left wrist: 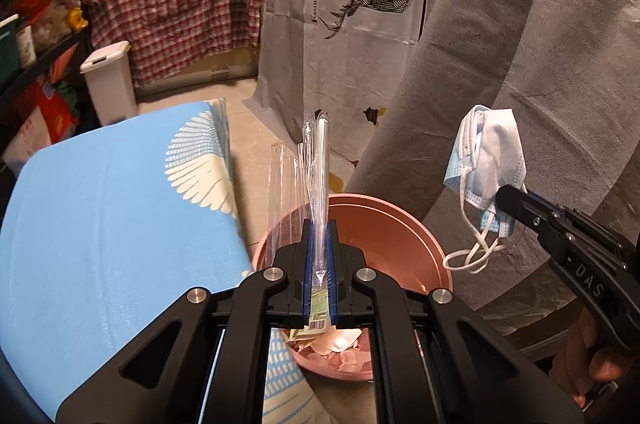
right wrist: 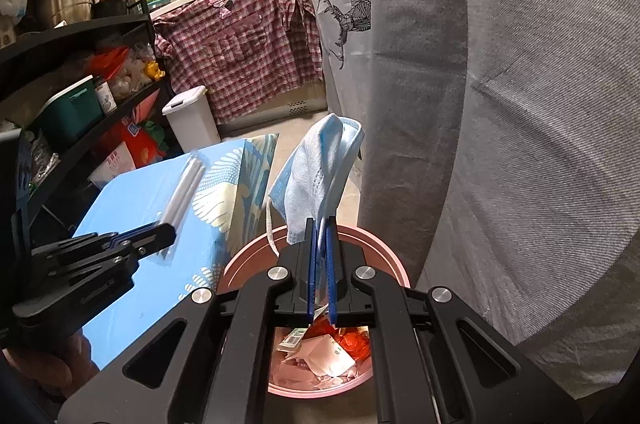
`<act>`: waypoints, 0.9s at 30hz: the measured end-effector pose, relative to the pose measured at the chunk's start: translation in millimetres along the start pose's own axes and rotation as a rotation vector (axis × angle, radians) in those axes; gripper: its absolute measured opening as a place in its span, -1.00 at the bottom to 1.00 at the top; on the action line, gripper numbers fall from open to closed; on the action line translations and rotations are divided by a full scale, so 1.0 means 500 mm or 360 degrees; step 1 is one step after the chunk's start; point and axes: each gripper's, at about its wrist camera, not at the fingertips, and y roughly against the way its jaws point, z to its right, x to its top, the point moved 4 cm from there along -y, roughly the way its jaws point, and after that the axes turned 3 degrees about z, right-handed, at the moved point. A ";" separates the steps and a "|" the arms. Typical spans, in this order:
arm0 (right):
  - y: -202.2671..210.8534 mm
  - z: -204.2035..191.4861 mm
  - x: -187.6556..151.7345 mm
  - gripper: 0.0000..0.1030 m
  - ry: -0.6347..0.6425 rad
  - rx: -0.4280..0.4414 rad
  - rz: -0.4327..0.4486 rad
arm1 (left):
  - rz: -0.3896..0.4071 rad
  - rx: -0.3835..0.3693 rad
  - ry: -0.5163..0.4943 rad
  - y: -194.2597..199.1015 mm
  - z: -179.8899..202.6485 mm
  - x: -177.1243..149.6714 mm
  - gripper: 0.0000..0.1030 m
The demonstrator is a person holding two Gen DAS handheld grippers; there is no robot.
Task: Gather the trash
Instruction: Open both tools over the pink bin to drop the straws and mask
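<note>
Beside the blue table's corner (right wrist: 256,152) sits a pink bin (right wrist: 394,264). Right claw (right wrist: 320,236) pinches a mask (right wrist: 316,176) right above it. Left claw (left wrist: 319,236), clamping upright wrapped straws (left wrist: 318,160), hangs over the near rim.

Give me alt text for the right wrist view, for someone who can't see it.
The right gripper is shut on a blue face mask above a pink bin of trash. At left, the left gripper holds wrapped straws over a blue table.
</note>
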 end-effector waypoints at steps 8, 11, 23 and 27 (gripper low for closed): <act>-0.029 0.007 -0.011 -0.33 -0.0009 -0.0020 -0.0060 | -0.0124 -0.0144 -0.0004 -0.059 0.005 0.005 -0.36; -0.036 0.010 -0.014 -0.15 -0.0014 -0.0029 -0.0068 | -0.0128 -0.0161 0.0023 -0.064 -0.003 0.003 -0.31; -0.005 0.006 -0.007 -0.09 -0.0014 -0.0025 0.0015 | -0.0021 -0.0047 0.0042 0.032 -0.048 -0.004 -0.32; 0.058 -0.008 -0.001 0.02 -0.0003 -0.0019 0.0130 | 0.0071 0.0021 0.0054 0.119 -0.062 -0.012 -0.32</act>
